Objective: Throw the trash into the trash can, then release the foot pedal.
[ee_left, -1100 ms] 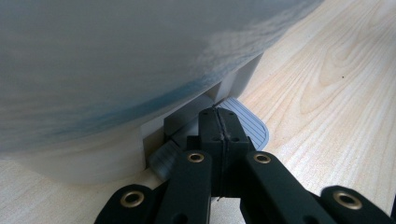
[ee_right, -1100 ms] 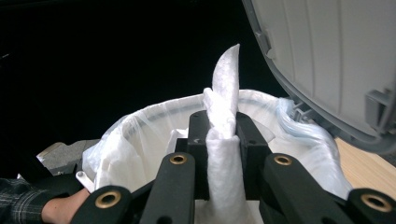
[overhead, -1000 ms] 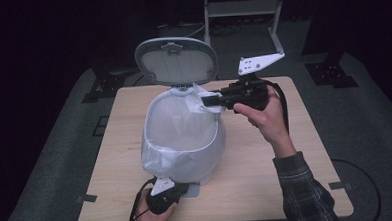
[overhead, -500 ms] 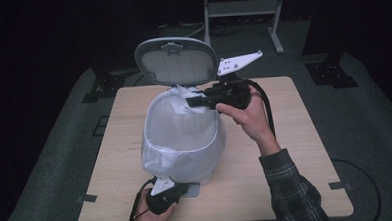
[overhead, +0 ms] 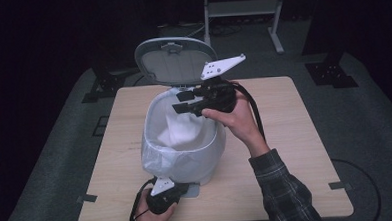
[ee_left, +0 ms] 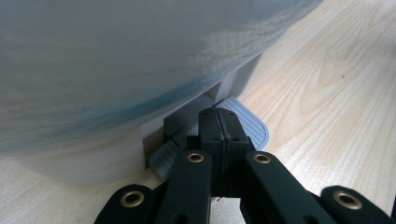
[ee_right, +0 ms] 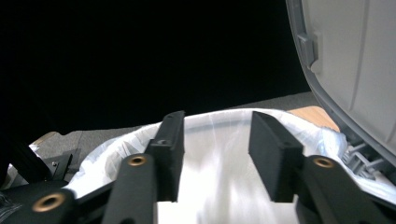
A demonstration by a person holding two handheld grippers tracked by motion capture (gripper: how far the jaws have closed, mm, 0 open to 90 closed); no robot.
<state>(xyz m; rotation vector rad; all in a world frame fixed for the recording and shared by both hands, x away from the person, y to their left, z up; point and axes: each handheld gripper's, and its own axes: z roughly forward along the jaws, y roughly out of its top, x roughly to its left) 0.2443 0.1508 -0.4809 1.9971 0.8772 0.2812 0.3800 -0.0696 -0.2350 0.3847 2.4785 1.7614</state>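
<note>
A white pedal bin with a thin white liner stands mid-table, its grey lid raised. My left gripper is at the bin's foot, jaws shut together with nothing between them. Its tips rest on the ribbed grey pedal. My right gripper hovers over the bin's mouth near the back rim. Its jaws have just been opening and now stand open, with nothing between the pads. A white crumpled mass lies inside the liner below them.
The raised lid rises close to my right gripper's right side. The wooden table has bare room to the right and left of the bin. A metal stand and dark floor mats lie beyond the table.
My right gripper moved left from the bin's right rim to above its mouth, and its jaws went from shut to open. The left gripper stayed on the pedal.
</note>
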